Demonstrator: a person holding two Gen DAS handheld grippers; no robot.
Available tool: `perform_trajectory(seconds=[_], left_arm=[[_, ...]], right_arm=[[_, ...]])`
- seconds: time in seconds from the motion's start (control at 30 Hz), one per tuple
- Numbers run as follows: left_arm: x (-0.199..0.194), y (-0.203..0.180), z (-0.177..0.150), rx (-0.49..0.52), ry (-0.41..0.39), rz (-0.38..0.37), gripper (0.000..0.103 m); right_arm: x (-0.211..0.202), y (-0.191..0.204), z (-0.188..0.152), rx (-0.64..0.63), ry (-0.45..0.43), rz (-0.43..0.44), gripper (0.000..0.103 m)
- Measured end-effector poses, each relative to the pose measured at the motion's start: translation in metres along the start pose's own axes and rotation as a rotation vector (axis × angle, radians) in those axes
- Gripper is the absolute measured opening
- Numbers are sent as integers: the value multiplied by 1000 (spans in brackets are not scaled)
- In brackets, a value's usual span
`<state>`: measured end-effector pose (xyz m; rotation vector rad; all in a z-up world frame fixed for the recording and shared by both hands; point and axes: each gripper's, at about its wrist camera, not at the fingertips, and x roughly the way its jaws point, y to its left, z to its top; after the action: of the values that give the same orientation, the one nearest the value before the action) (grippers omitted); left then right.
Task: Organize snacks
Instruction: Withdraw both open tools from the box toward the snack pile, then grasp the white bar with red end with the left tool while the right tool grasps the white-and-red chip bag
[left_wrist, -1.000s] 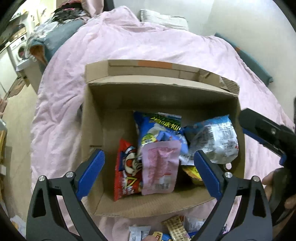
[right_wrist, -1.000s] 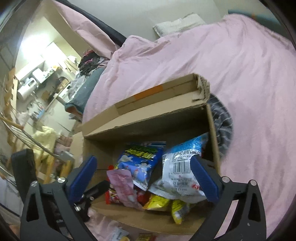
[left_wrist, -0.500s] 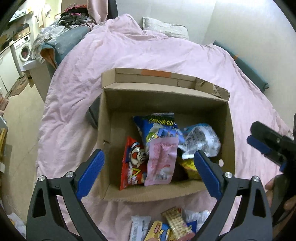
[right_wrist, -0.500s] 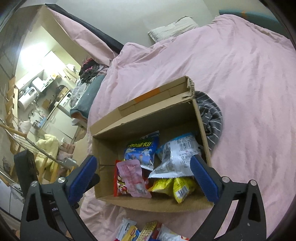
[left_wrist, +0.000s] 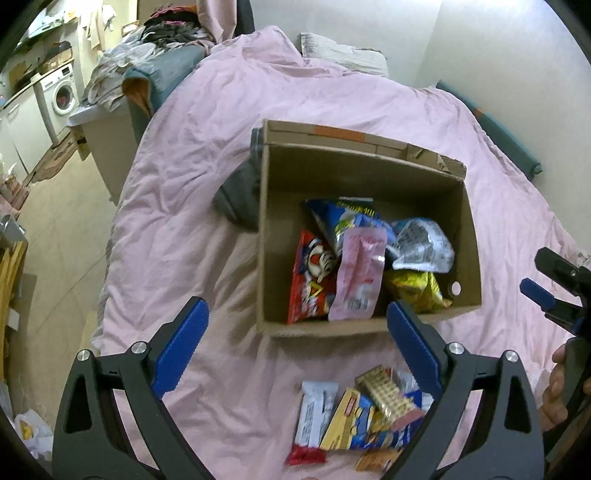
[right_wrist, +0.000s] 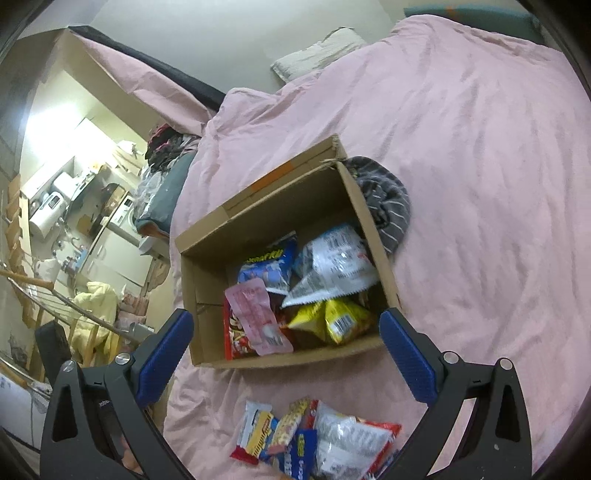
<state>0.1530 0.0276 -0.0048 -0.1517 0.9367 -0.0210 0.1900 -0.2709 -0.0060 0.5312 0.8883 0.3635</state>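
An open cardboard box (left_wrist: 280, 236) (right_wrist: 207, 295) stands on a pink bedspread. It holds several snack bags: a pink pouch (left_wrist: 360, 273) (right_wrist: 258, 317), a red bag (left_wrist: 306, 284), a blue bag (left_wrist: 343, 218), a white bag (left_wrist: 421, 243) (right_wrist: 332, 266) and a yellow bag (left_wrist: 417, 291) (right_wrist: 340, 317). A pile of loose snack packs (left_wrist: 362, 417) (right_wrist: 314, 439) lies on the bed in front of the box. My left gripper (left_wrist: 295, 343) is open and empty above the near edge of the box. My right gripper (right_wrist: 286, 354) is open and empty, also near the box front.
A grey striped garment (right_wrist: 388, 199) (left_wrist: 240, 192) lies against the box's sides. A pillow (left_wrist: 340, 51) sits at the head of the bed. The bed's left edge drops to a floor with a washing machine (left_wrist: 59, 92) and cluttered furniture.
Both grippers have pulled back and up from the box. The box looks smaller and the snack pile in front has come into view. Both stay open and empty.
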Motion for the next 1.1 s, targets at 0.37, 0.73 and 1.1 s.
perform_trajectory(seconds=[0.37,0.73,1.1], left_arm=[[10,9,-43,13,147,-21,96],[92,-2,-96,28,469,-19,46],[109,-35,-114,164,493,22,29]], right_arm=[[-10,-21,-38,65,78,-56,103],[-10,-29,-55,12,133,-108,103],[5,-46,-67,28,249,-187,103]])
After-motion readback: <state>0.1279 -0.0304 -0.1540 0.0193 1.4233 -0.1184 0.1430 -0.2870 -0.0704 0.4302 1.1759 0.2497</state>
